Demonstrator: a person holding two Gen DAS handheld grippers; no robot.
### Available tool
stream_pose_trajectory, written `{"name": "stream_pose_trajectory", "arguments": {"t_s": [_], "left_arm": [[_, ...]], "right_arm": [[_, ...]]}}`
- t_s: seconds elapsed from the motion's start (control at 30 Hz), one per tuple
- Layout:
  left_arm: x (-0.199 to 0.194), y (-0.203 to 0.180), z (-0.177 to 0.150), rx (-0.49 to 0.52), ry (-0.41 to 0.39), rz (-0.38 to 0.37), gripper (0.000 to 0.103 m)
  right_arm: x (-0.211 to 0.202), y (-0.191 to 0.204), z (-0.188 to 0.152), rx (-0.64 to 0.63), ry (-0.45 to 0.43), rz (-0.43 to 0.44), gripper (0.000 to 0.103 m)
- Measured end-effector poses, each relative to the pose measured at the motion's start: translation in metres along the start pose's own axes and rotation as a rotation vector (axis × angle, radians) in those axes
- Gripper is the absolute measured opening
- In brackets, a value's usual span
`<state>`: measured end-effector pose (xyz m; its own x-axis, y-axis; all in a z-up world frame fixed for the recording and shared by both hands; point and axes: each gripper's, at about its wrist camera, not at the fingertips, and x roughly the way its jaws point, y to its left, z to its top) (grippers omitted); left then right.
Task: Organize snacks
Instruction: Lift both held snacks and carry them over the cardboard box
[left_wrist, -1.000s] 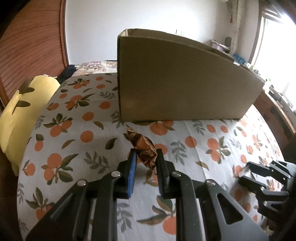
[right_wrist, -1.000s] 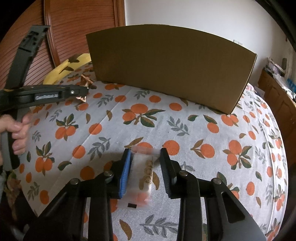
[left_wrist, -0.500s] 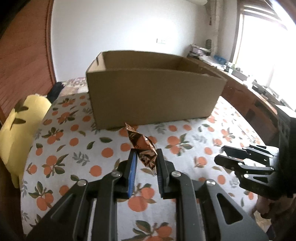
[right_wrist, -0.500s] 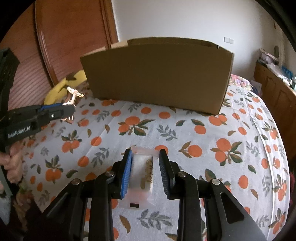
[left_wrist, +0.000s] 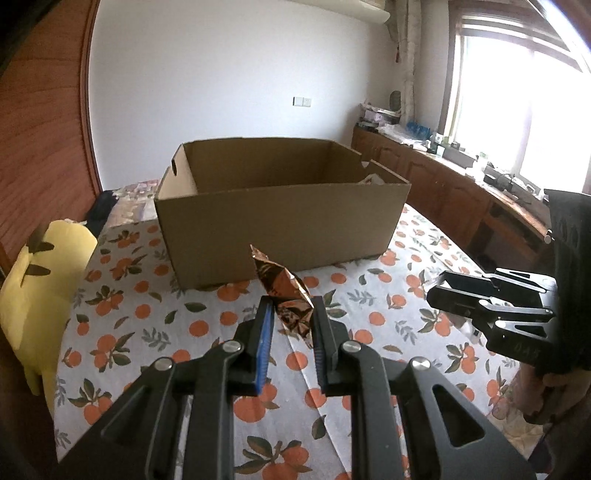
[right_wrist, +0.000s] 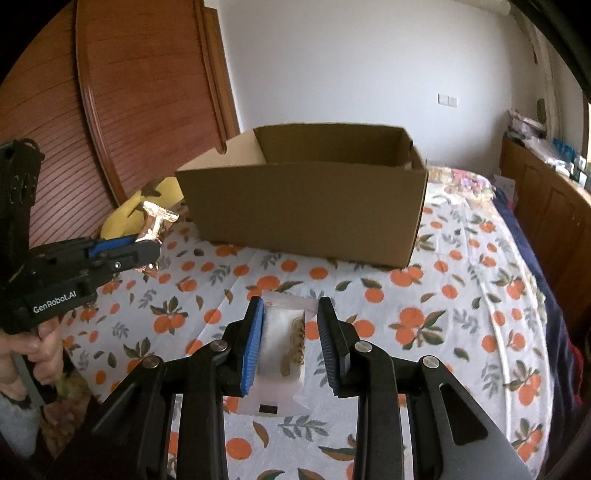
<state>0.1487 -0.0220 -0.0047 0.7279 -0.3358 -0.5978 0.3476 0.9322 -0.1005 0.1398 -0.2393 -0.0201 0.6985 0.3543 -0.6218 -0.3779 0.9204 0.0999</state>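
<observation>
- The left gripper (left_wrist: 291, 314) is clamped on a crumpled copper-foil snack (left_wrist: 286, 295); the wrapper stands up between the two pads and sticks out above the tips, so it hangs clear of the cloth.
- The right gripper (right_wrist: 291, 332) grasps a clear packet (right_wrist: 282, 349) with small round biscuits inside. The packet sits between the pads, and its lower end reaches back under the fingers toward the camera.
- Both snacks are held above the orange-print tablecloth (right_wrist: 461, 295), not resting on it — I judge this is to carry them over the wall of the box.
- The cardboard box (left_wrist: 280, 218) stands open at the top on the cloth, ahead of both grippers and well apart from them. Its near wall is between each snack and the inside.
- In the left view, something pale shows at the far right corner inside the box; what it is, I cannot tell.
- A yellow plush toy (left_wrist: 40, 280) lies at the left edge of the cloth, beside the box — it seems not part of the sorting.
</observation>
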Motion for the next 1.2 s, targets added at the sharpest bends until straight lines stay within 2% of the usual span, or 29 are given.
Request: {"name": "stream_pose_trajectory", "arguments": {"t_s": [0.3, 0.8, 1.2], "left_arm": [[-0.001, -0.003, 0.024, 0.036, -0.022, -0.001, 0.017], [0.019, 0.007, 0.072, 0.089, -0.056, 0.017, 0.017], [0.045, 0.024, 0.102, 0.056, -0.065, -0.019, 0.017]], "right_arm": [[-0.008, 0.002, 0.030, -0.045, -0.037, 0.003, 0.028], [0.006, 0.003, 0.084, -0.112, -0.095, 0.017, 0.028], [0.037, -0.004, 0.115, -0.139, -0.117, 0.049, 0.028]]}}
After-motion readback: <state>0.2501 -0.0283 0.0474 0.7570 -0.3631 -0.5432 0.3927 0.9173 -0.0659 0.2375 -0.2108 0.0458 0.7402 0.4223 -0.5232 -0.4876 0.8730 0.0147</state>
